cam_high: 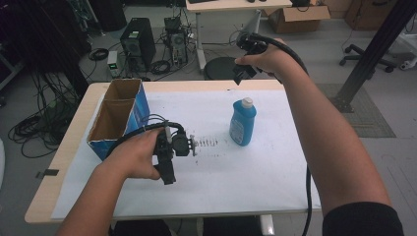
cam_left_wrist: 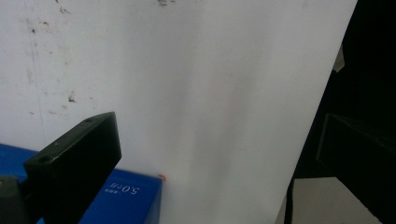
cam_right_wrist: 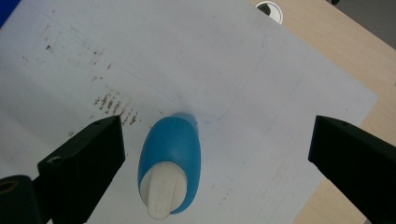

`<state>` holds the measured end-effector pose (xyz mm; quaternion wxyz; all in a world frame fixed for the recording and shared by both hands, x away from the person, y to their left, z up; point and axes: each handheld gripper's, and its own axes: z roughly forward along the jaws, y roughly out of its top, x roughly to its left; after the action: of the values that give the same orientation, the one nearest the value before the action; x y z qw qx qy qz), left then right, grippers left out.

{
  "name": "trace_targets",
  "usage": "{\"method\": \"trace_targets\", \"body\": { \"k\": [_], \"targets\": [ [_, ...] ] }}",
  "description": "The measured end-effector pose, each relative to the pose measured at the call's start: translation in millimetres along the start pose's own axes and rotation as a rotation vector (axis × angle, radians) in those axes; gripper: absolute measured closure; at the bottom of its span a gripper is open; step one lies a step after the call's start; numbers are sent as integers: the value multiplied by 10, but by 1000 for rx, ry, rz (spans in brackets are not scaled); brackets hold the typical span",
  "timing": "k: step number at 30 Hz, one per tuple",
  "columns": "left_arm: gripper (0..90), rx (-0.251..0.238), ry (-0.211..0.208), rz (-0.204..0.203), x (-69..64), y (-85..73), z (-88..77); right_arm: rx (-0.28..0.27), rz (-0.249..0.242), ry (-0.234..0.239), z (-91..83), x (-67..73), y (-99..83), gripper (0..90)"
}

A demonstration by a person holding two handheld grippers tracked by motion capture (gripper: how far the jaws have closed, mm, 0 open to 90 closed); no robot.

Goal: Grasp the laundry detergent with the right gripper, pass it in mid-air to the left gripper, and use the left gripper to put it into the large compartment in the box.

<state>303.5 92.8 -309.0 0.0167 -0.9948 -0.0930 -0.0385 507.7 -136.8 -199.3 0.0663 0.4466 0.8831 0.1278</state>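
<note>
Blue bottle (cam_high: pixel 242 123) upright mid-table (cam_high: pixel 255 196), white cap up, directly below right gripper (cam_high: pixel 244 73). Fingers (cam_right_wrist: pixel 81 163) wide apart, empty. Probably light, stiff, slick plastic; best taken across the narrow body, below the cap. Left gripper (cam_high: pixel 167 162) likewise spread, holding nothing.

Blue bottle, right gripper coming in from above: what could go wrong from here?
1. The blue bottle stands upright, tall and narrow; a finger clipping its white cap on the way down could tip it.
2. The bottle sits off-centre between the open fingers of the right gripper, nearer one; closing as is might push it sideways.
3. The left gripper, open, hovers low beside the blue box; its cable could snag there.
</note>
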Motion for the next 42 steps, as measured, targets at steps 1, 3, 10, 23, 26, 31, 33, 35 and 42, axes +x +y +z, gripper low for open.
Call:
{"method": "trace_targets", "body": {
  "k": [1,3,10,23,26,31,33,35,42],
  "targets": [
    [2,-2,0,2,-8,-4,-9,-15,-3,0,-31,6,-44,37],
    [2,-1,4,4,-13,-10,-12,-28,-3,1,-50,12,-82,38],
    [2,-1,7,6,-29,-14,-40,-46,-23,-1,-78,62,-215,38],
    [2,9,11,14,-111,25,-61,-76,-23,25,-209,77,-561,37],
    [2,7,13,14,-119,30,-70,-80,-21,27,-220,69,-612,37],
    [2,6,12,21,-146,43,-84,-86,-37,34,-213,78,-799,36],
    [2,10,11,28,-149,44,-86,-86,-44,36,-199,88,-848,38],
    [2,10,10,28,-156,44,-89,-90,-46,38,-191,95,-875,37],
    [2,6,12,39,-177,20,-91,-102,-51,54,-120,116,-1071,38]
  ]
}}
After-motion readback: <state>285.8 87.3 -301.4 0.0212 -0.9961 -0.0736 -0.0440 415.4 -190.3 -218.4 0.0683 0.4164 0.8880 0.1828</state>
